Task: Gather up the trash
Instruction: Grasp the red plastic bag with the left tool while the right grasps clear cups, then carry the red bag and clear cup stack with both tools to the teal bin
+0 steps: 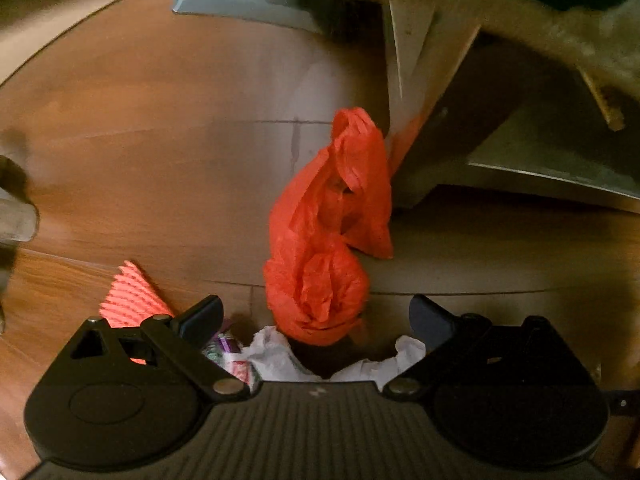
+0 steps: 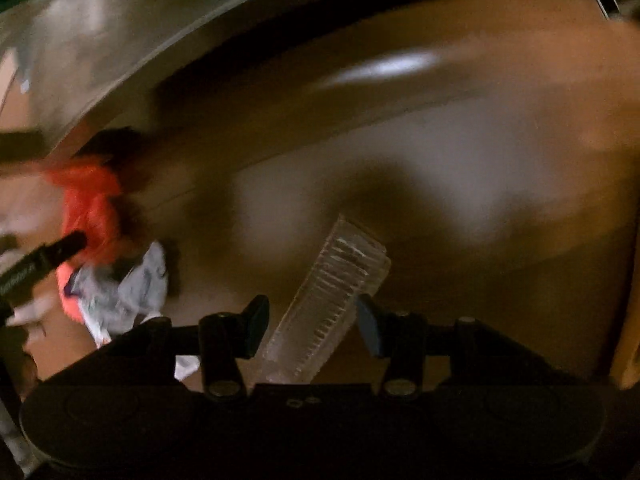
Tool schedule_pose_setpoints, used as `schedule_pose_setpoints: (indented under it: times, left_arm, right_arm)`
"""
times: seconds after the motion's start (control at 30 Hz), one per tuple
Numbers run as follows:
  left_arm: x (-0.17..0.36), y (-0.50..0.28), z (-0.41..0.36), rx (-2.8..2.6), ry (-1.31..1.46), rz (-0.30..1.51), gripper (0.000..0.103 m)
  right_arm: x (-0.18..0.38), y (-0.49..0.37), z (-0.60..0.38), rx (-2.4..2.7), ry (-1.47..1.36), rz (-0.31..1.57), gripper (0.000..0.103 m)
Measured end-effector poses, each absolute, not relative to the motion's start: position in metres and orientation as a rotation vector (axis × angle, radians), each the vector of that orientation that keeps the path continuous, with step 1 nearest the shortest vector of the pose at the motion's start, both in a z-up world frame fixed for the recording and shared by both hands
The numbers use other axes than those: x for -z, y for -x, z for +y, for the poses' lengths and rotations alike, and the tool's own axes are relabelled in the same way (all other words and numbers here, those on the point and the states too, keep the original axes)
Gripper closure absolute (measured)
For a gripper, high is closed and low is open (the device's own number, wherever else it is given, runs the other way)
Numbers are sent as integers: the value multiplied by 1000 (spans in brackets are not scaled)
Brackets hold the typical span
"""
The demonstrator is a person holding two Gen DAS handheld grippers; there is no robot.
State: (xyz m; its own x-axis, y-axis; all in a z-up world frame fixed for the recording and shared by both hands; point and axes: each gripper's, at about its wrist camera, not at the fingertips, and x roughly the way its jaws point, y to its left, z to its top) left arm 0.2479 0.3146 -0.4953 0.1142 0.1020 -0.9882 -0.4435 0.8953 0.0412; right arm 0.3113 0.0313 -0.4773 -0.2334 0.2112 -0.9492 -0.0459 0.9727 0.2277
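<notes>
Crumpled red bag (image 1: 328,240) — clear ribbed tray (image 2: 332,304) tilted.

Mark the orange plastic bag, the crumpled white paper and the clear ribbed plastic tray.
orange plastic bag (image 1: 320,240), left wrist view, middle of the bag body.
crumpled white paper (image 1: 276,354), left wrist view, left lobe near the gripper.
clear ribbed plastic tray (image 2: 332,300), right wrist view, middle of the ribbed face.

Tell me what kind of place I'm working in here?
Probably a home floor: wood-look flooring, cardboard leaning by low furniture, and scattered trash such as a red plastic bag, crumpled paper and a clear ribbed plastic tray.
</notes>
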Motion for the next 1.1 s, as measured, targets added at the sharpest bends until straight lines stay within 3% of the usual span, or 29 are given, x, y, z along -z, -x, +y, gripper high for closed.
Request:
schedule_pose_setpoints:
  times: [0.27, 0.43, 0.63, 1.1]
  left_arm:
    - [524, -258, 311, -386, 299, 1439, 3]
    - [538, -268, 322, -402, 355, 1454, 12]
    - [551, -275, 331, -415, 387, 1492, 35]
    - [554, -276, 331, -435, 452, 1507, 44]
  right_arm:
    - [505, -311, 33, -166, -87, 1807, 54]
    - [521, -310, 39, -179, -65, 1820, 52]
    - [536, -315, 51, -222, -3, 1845, 54]
    - [518, -317, 52, -350, 166, 1763, 58]
